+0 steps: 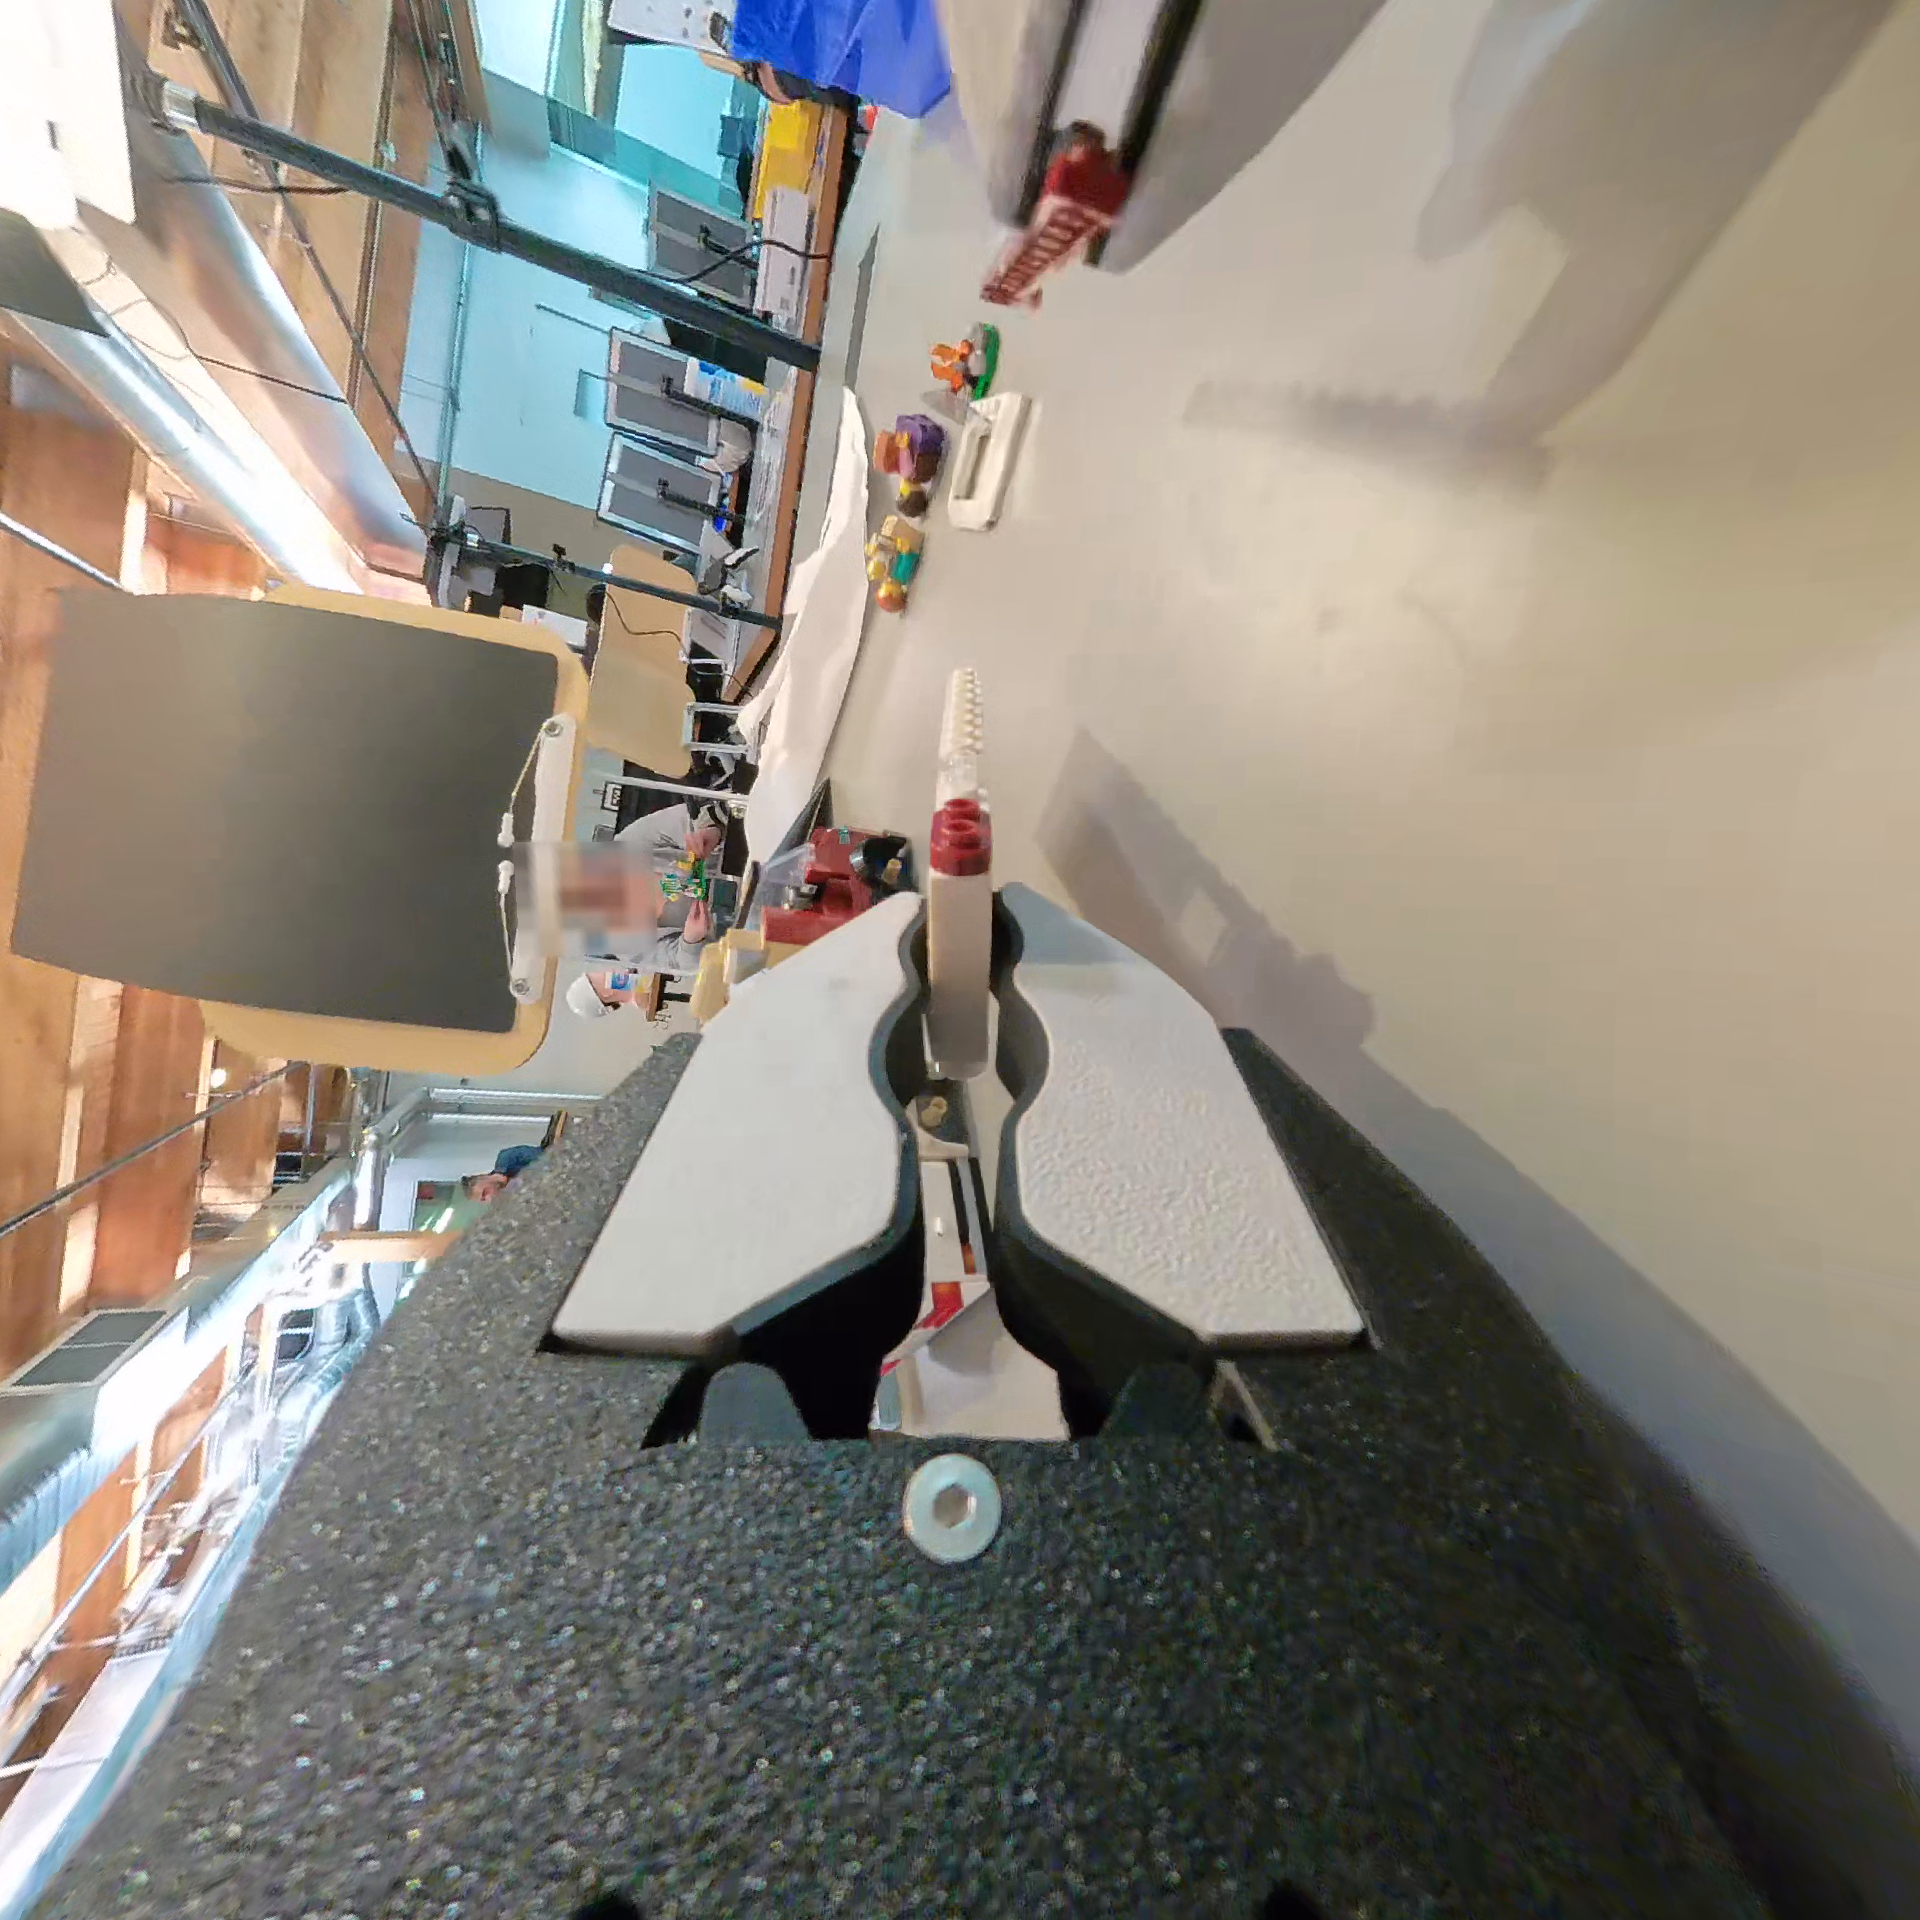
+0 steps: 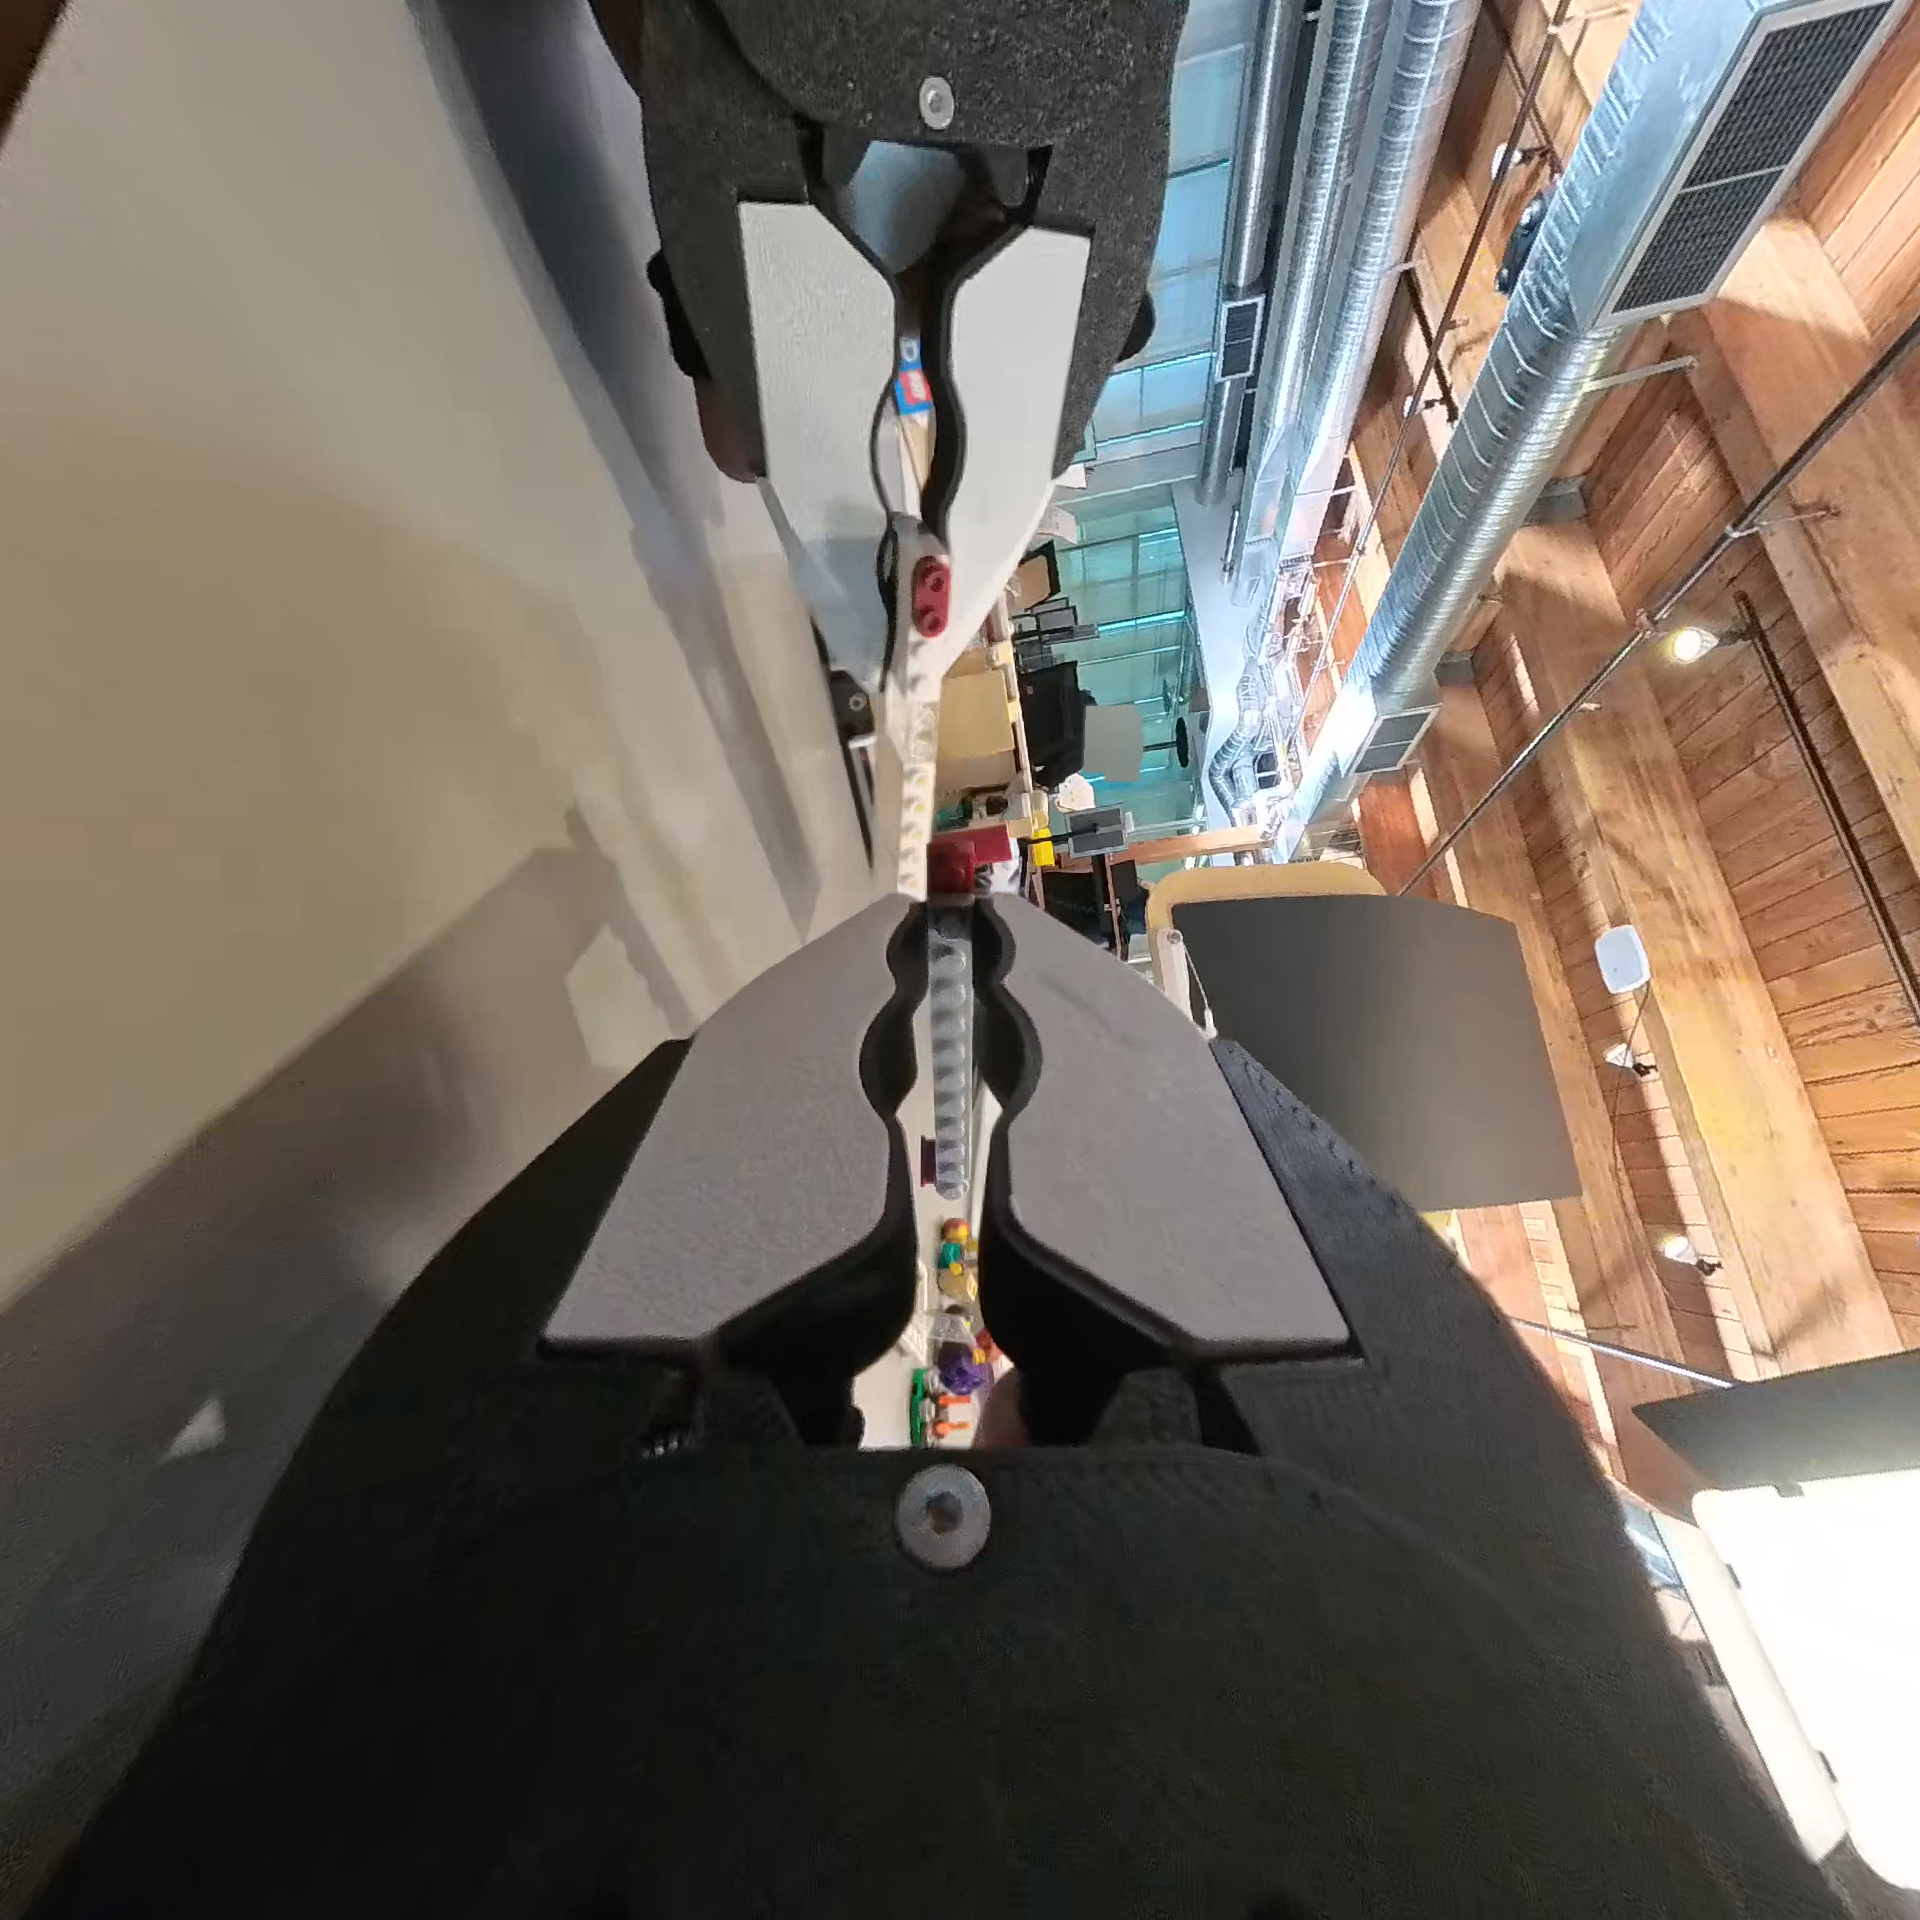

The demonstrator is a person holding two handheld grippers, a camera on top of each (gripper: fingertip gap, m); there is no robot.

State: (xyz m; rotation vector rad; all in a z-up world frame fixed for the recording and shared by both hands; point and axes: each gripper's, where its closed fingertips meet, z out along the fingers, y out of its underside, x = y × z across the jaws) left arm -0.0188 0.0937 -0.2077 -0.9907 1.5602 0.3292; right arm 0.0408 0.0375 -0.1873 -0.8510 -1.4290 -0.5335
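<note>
My left gripper (image 1: pixel 961 920) is shut on a tan plate (image 1: pixel 956 977) held edge-on. A dark red brick (image 1: pixel 961 831) sits on its front end, and a long white studded plate (image 1: pixel 958 717) runs on ahead. My right gripper (image 2: pixel 948 914) is shut on a long studded strip (image 2: pixel 948 1049) that looks grey here, with a dark red brick (image 2: pixel 954 868) at the fingertips. The left gripper (image 2: pixel 920 561) faces it from above, and its white plate (image 2: pixel 912 774) reaches down beside that brick. I cannot tell if they touch. The right gripper (image 1: pixel 1091 156) appears blurred at the top of the left wrist view.
Both grippers are above a pale table (image 1: pixel 1403 675). Small toy figures (image 1: pixel 909 457) and a white block (image 1: pixel 987 468) lie on it farther off. A dark red and tan brick model (image 1: pixel 831 894) stands near the left fingertips. A black-backed chair (image 1: pixel 281 810) stands beyond the table. Some 9 cm of space lies between my two pairs of fingers.
</note>
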